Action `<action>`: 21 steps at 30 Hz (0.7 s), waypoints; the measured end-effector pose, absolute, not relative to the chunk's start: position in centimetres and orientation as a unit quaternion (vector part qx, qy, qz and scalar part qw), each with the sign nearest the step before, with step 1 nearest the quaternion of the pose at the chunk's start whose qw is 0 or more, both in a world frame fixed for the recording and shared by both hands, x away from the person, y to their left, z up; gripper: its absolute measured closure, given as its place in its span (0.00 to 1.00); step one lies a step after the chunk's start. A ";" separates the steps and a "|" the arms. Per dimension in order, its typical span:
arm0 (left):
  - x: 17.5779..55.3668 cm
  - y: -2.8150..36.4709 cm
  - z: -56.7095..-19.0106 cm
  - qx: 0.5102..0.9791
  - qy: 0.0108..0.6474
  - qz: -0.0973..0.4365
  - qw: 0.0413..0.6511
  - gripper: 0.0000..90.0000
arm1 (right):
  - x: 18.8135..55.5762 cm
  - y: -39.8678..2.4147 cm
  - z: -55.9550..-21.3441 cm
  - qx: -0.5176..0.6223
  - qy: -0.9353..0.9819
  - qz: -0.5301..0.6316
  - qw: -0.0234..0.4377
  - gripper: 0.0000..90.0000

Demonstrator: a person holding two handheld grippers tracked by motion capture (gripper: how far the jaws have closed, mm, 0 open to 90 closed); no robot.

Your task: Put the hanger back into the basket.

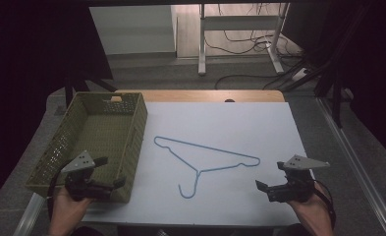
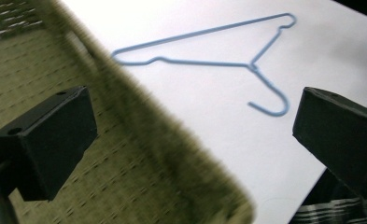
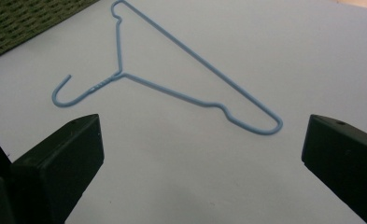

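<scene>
The blue wire hanger (image 1: 206,160) lies flat mid-table on the white sheet (image 1: 239,123), its long bar running from far left to near right, its hook curling toward me. My left gripper (image 1: 109,173) hangs over the near corner of the green woven basket (image 1: 131,147), jaws wide apart and empty; my right gripper (image 1: 270,176) is likewise spread, holding nothing. The basket blurs in the left gripper view. Beyond the table, cables trail across grey floor.

Worktop (image 1: 259,120) — white surface, two things on it

Blue wire hanger (image 1: 204,163) lies flat mid-worktop; olive woven basket (image 1: 133,132) stands at its left edge.
</scene>
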State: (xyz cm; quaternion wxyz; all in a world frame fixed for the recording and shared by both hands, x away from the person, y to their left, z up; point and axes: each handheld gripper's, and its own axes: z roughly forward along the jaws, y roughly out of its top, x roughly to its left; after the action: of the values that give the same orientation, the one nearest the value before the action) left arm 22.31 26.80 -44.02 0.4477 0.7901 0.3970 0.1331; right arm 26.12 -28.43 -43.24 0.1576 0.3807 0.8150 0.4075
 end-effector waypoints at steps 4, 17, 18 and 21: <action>22.4 25.5 -43.4 0.795 0.381 0.126 0.455 0.00 | 26.4 -28.2 -42.6 0.376 0.810 0.423 0.154 0.00; 23.6 20.9 -42.5 0.819 0.335 0.114 0.452 0.00 | 27.3 -26.5 -42.4 0.366 0.825 0.409 0.139 0.00; 23.7 20.5 -42.5 0.822 0.331 0.115 0.449 0.00 | 27.3 -26.3 -42.4 0.364 0.826 0.408 0.139 0.00; 24.3 19.0 -42.6 0.829 0.320 0.112 0.445 0.00 | 27.7 -25.7 -42.5 0.360 0.831 0.401 0.135 0.00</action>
State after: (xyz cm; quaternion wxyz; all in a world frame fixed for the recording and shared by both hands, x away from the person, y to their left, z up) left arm 24.27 19.00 -42.58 0.4451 0.8289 0.3198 0.1118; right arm 27.65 -25.65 -42.45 0.1350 0.3600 0.8313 0.4014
